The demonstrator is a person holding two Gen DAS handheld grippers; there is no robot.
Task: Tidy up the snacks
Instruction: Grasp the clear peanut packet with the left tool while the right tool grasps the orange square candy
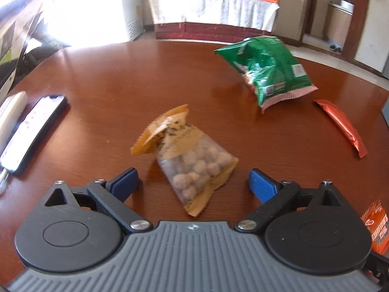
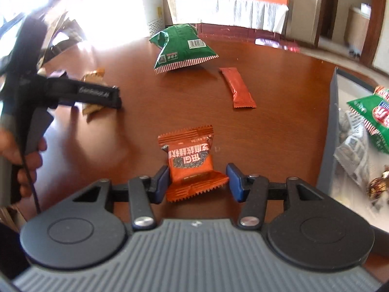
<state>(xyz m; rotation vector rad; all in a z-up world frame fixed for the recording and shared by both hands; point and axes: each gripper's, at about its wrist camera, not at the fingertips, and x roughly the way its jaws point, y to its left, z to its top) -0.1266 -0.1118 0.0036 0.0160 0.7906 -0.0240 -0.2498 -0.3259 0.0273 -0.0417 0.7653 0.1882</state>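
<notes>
Right wrist view shows the right claw (image 2: 197,182) half-spread around a small orange foil snack packet with white lettering (image 2: 190,163) near the middle of the round brown wooden tabletop (image 2: 279,121). One blue pad touches the packet's side; the other stands just clear, so nothing is pinched yet. To close well, I judge the claw should centre on the packet's thick middle rather than its crimped end, which would likely slip. A grey open box (image 2: 333,126) at the right edge already holds several snacks and looks like the destination.

Left wrist view shows the left claw (image 1: 193,182) spread wide, empty, with a clear bag of round nut snacks with a tan paper header (image 1: 192,163) lying between the pads, touching neither. It should come down squarely before closing. A green foil crisp bag (image 1: 267,70) and a long red foil stick packet (image 1: 342,126) lie toward the far right edge.
</notes>
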